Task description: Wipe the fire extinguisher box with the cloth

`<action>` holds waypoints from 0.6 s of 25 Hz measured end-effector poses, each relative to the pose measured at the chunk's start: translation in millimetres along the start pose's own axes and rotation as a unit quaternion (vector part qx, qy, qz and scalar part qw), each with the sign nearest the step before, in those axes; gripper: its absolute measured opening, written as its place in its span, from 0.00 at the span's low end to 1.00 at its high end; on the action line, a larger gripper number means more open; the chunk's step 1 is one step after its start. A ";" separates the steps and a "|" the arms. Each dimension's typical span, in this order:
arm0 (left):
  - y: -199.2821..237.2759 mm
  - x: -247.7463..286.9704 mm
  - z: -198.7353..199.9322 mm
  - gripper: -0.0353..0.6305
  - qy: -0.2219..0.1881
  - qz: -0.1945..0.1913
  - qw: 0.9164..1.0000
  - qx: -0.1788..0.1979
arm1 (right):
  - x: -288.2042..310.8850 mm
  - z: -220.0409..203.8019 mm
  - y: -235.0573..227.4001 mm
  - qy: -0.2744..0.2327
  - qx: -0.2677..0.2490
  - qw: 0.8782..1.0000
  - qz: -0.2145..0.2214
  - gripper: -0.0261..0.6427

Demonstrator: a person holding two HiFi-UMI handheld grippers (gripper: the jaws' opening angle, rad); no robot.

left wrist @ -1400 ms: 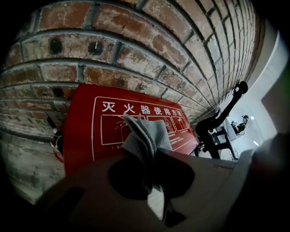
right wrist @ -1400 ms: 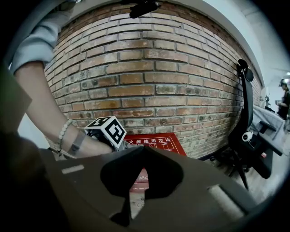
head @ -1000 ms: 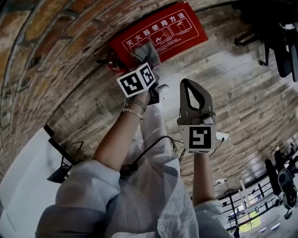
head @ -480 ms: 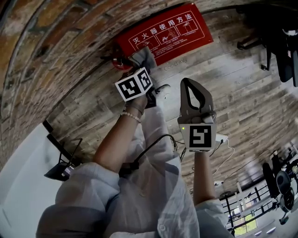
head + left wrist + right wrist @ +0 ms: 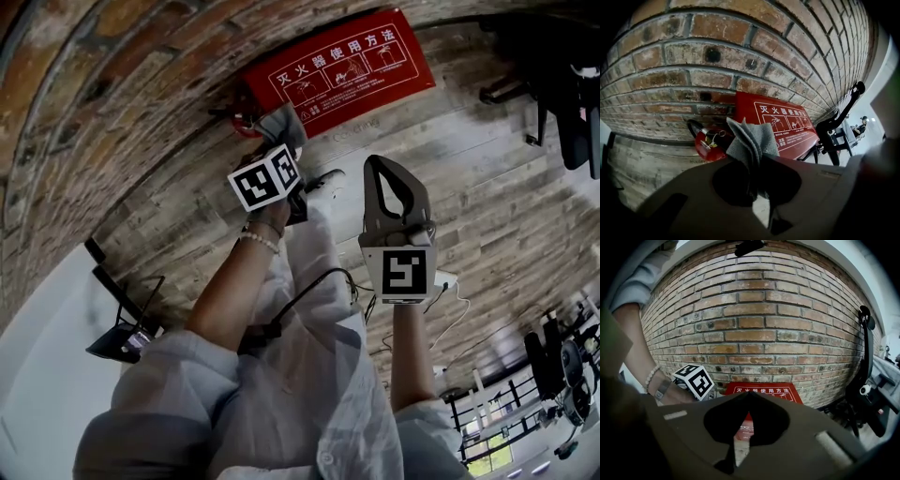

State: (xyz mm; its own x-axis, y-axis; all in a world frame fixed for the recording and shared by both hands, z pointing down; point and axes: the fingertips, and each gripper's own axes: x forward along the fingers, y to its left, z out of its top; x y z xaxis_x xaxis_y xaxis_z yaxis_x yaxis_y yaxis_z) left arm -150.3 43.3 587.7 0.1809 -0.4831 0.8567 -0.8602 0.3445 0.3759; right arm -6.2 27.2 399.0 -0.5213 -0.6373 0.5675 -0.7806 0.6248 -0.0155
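Note:
The red fire extinguisher box (image 5: 342, 70) stands on the floor against the brick wall, white print on its top; it shows too in the left gripper view (image 5: 787, 129) and the right gripper view (image 5: 761, 391). My left gripper (image 5: 281, 141) is shut on a folded grey cloth (image 5: 283, 124) (image 5: 752, 140), held just short of the box's left end. A red extinguisher (image 5: 708, 144) lies beside that end. My right gripper (image 5: 394, 178) hangs over the floor, to the right of the left one and short of the box; its jaws meet with nothing between them (image 5: 747, 394).
The brick wall (image 5: 112, 103) runs behind the box. Office chairs (image 5: 553, 84) stand at the right, a black chair (image 5: 839, 126) close to the box's right end. A white cable and plug (image 5: 448, 279) lie on the plank floor. A black stand (image 5: 122, 323) sits at left.
My left gripper with the cloth has drifted slightly left, and the box has shifted up and right in the head view. The right gripper has kept its place.

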 end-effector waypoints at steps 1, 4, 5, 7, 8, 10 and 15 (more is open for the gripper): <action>2.5 -1.5 -1.0 0.07 0.000 0.001 1.000 0.000 | 0.3 0.2 1.2 0.001 0.000 1.000 0.000 0.05; 9.1 -5.1 -3.7 0.07 0.001 0.006 1.000 -0.003 | 1.0 1.5 4.5 0.001 -0.005 1.000 0.003 0.05; 11.0 -6.0 -4.8 0.07 0.002 0.007 1.000 -0.005 | 1.1 2.0 5.8 -0.001 -0.005 1.000 0.004 0.05; 14.7 -7.4 -6.4 0.07 0.003 0.008 1.000 -0.007 | 1.0 1.3 8.8 0.003 -0.003 1.000 0.005 0.05; 16.0 -7.7 -6.8 0.07 0.003 0.008 1.000 -0.007 | 1.0 0.8 10.1 0.005 -0.002 1.000 0.006 0.05; 16.8 -8.1 -7.0 0.07 0.004 0.008 1.000 -0.004 | 1.0 0.3 11.6 0.005 -0.002 1.000 0.005 0.05; 9.8 -12.1 0.9 0.07 -0.005 -0.001 1.000 0.013 | -1.9 0.3 12.3 0.004 -0.002 1.000 -0.002 0.05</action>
State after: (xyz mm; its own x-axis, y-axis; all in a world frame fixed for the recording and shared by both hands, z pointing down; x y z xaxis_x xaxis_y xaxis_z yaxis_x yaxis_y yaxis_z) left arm -161.3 51.7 580.7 0.1781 -0.4920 0.8522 -0.8715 0.3232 0.3688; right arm -14.9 36.0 397.5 -0.5151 -0.6362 0.5743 -0.7817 0.6235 -0.0105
